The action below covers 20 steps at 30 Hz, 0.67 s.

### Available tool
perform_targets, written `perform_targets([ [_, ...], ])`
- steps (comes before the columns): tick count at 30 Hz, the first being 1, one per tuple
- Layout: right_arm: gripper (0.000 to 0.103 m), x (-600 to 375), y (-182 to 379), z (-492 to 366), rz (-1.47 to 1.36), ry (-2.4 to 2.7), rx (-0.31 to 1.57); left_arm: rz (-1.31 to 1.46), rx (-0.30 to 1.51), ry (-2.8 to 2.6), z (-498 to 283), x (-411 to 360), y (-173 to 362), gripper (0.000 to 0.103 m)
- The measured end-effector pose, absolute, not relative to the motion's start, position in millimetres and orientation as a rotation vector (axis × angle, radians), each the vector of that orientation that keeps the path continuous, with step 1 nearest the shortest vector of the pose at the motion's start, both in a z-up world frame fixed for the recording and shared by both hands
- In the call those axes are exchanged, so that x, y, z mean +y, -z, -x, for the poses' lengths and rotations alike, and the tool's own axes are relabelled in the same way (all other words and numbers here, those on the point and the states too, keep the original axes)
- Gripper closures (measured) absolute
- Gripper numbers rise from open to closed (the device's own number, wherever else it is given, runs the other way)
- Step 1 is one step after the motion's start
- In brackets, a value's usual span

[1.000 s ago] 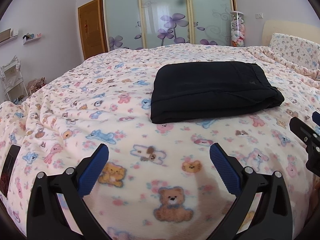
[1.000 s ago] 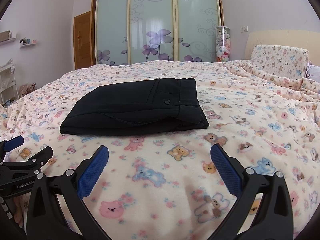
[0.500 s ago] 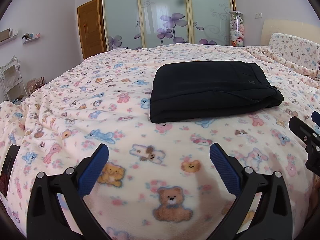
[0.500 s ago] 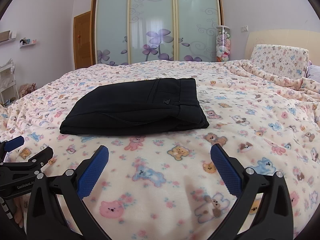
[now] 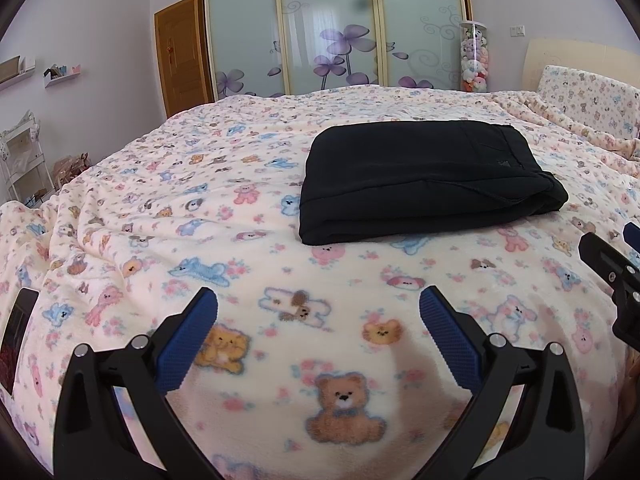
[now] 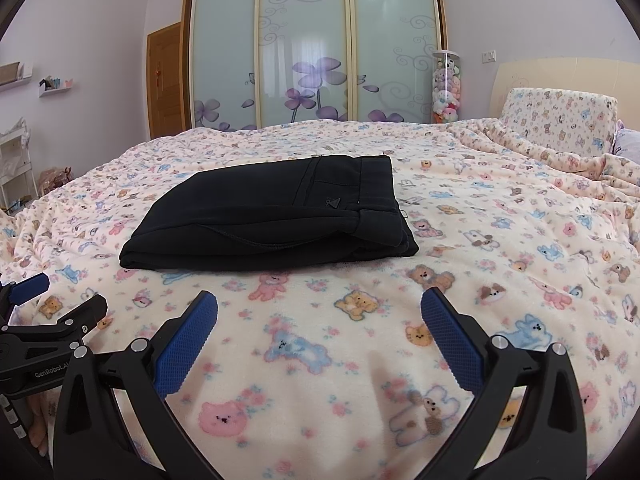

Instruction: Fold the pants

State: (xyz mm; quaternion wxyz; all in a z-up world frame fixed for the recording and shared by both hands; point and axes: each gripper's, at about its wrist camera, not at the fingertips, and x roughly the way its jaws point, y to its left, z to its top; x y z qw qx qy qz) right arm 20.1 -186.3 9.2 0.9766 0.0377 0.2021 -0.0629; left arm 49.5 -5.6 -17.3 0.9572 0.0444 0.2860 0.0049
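Observation:
Black pants [image 5: 424, 178] lie folded into a compact rectangle on the bear-print blanket [image 5: 200, 208], waistband to the right; the right wrist view shows the pants [image 6: 272, 216] left of centre. My left gripper [image 5: 318, 312] hovers open over the blanket well in front of the pants, with nothing between its blue pads. Likewise my right gripper [image 6: 319, 312] is open and empty, short of the pants' front edge. Each view catches the other gripper at its side edge.
A dark phone-like slab [image 5: 16, 332] lies at the blanket's left edge. Pillows [image 6: 560, 120] sit at the right by the headboard. Sliding wardrobe doors [image 6: 312, 48], a tube of plush toys [image 6: 446, 88] and a white rack [image 5: 20, 160] stand beyond the bed.

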Motion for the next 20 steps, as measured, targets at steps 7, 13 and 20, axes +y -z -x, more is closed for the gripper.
perform_targets([
  [7, 0.001, -186.0, -8.9, -20.4, -0.076, 0.127, 0.409, -0.096, 0.568, -0.013, -48.8, -4.9, 19.1, 0.002],
  [13, 0.001, -185.8, -6.6, -20.6, -0.079, 0.125, 0.413, -0.097, 0.571, -0.006, -48.6, -5.5, 18.3, 0.002],
  [20, 0.001, -186.6, -6.4, -20.8, -0.079, 0.124, 0.414, -0.098, 0.578, -0.003, -50.6, -4.8, 17.8, 0.002],
])
